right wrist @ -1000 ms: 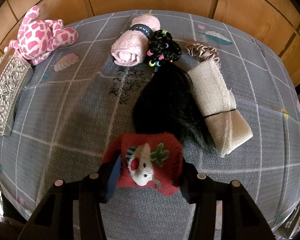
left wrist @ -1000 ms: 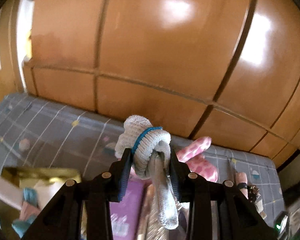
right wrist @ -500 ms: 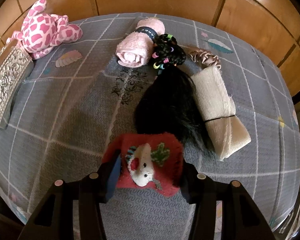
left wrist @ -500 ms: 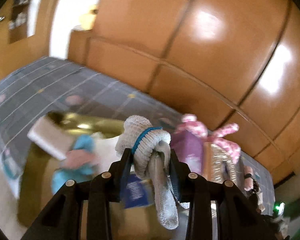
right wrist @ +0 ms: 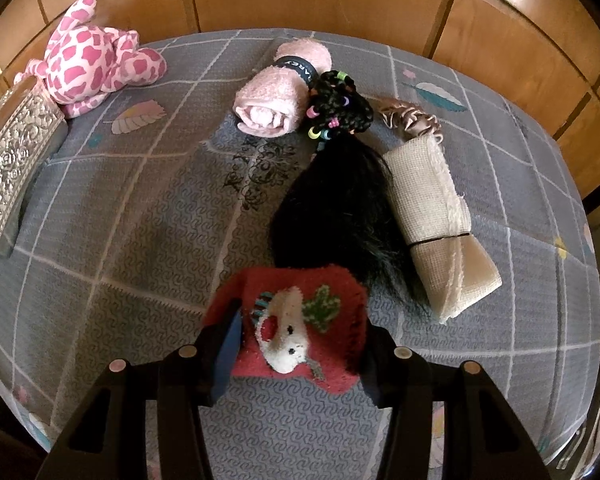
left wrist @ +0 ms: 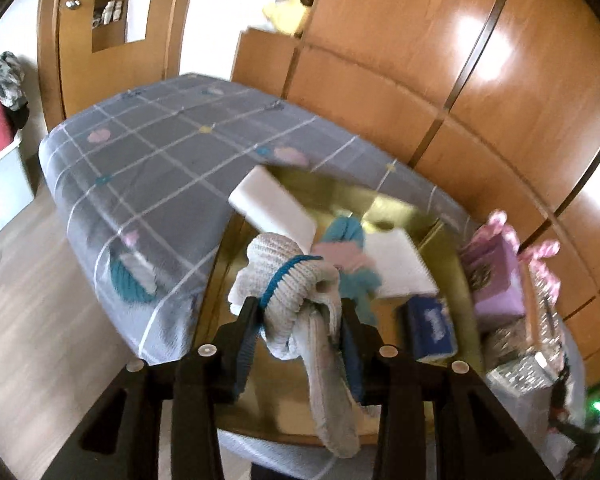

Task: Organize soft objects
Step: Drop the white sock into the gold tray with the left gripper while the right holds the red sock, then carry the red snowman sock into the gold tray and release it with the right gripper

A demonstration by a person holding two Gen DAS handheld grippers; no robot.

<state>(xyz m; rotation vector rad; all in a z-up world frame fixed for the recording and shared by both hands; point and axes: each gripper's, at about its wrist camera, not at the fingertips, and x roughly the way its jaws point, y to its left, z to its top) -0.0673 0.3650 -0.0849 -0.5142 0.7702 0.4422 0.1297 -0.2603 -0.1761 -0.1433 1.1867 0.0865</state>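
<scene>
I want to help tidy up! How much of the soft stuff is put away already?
Some is done: white pads and a blue-pink soft thing already lie in the gold box. In hand: the left claw, jaws just opening, carries a knotted grey sock over it; the right claw holds a red sock. Left: pink towel roll, black wig, beige roll, giraffe toy.

My right gripper (right wrist: 298, 344) has its jaws pressed on a red sock (right wrist: 300, 320) above the grey cloth-covered table (right wrist: 140, 220). Beyond it lie a black wig (right wrist: 336, 208), a beige roll (right wrist: 436, 224), a pink towel roll (right wrist: 280, 92) — and a pink spotted plush (right wrist: 96, 64) by a silver box (right wrist: 12, 160).
</scene>
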